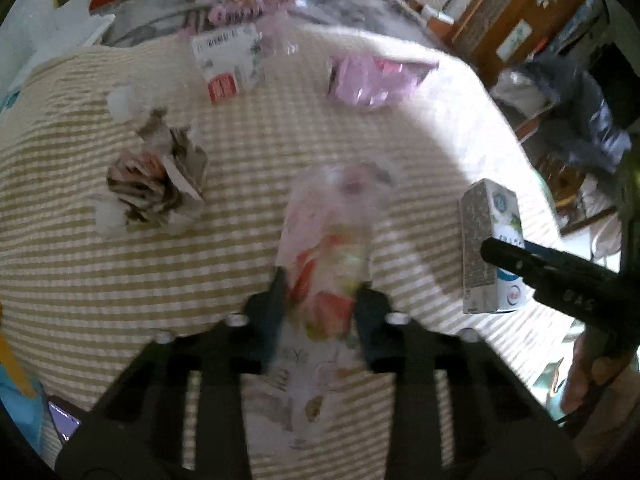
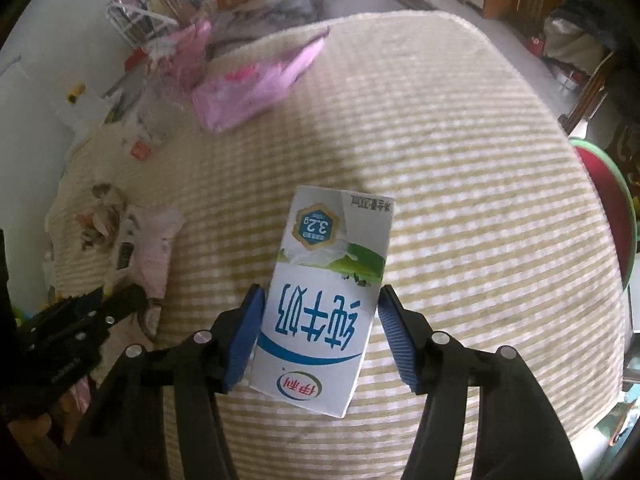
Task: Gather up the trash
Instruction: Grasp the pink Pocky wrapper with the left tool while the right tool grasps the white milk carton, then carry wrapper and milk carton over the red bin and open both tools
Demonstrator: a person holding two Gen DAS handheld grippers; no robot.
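The left hand-held gripper (image 1: 320, 292) was clenched on a thin see-through wrapper (image 1: 328, 240) with red and pink print, lying on the checked cloth (image 1: 240, 240). The right hand-held gripper (image 2: 318, 312) had a white milk carton (image 2: 324, 300) between its blue pads. The left pad touched the carton; the right pad stood just beside it. Farther out on the cloth lay a crumpled paper ball (image 1: 156, 176), a pink bag (image 1: 376, 78) and a small flat box (image 1: 228, 64).

Home living rm: checked tablecloth (image 2: 460, 184), wood cabinets (image 1: 516, 12), clothes-piled chair (image 1: 576, 120), floor clutter.
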